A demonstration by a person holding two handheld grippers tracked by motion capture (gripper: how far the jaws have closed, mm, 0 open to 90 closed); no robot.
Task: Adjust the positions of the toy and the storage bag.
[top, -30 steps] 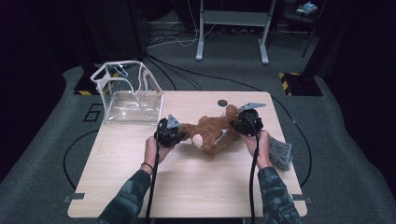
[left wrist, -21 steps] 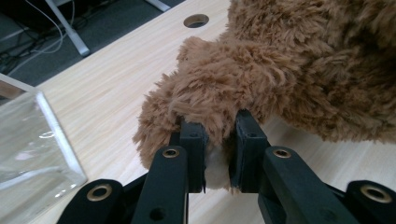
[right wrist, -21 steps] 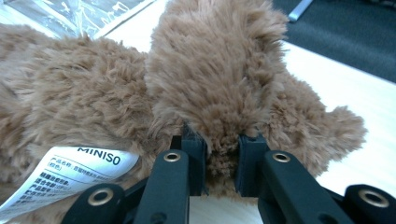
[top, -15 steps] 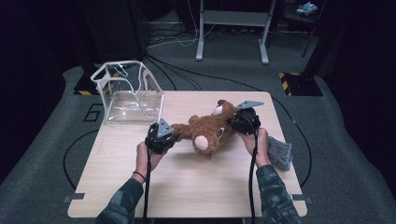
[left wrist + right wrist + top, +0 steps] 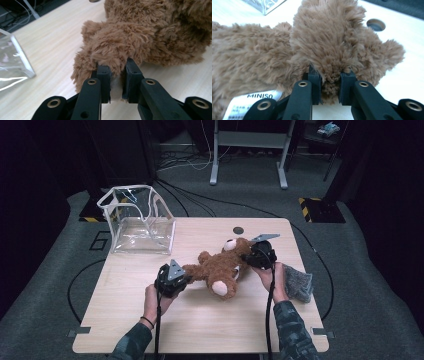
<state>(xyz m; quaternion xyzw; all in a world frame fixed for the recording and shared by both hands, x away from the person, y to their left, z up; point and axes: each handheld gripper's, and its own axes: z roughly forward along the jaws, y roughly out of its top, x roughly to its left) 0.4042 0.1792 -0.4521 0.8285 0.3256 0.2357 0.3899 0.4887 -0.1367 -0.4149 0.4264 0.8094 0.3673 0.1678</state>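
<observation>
A brown plush teddy bear (image 5: 223, 267) lies on its back across the middle of the wooden table (image 5: 200, 330), head toward the right. My left gripper (image 5: 181, 279) is shut on one of the bear's legs (image 5: 110, 53), the fur pinched between its black pads. My right gripper (image 5: 246, 258) is shut on a limb by the bear's head (image 5: 329, 50). A white label (image 5: 252, 100) reading MINISO shows near the right gripper's jaws.
A clear plastic bag (image 5: 137, 220) with white trim stands open at the table's far left corner. A grey cloth (image 5: 299, 285) lies by the right edge, beside the right hand. A round cable hole (image 5: 238, 230) sits near the far edge.
My left gripper has pulled the bear's leg leftward and toward the near edge, stretching the bear out across the table. The right gripper has stayed put on its limb.
</observation>
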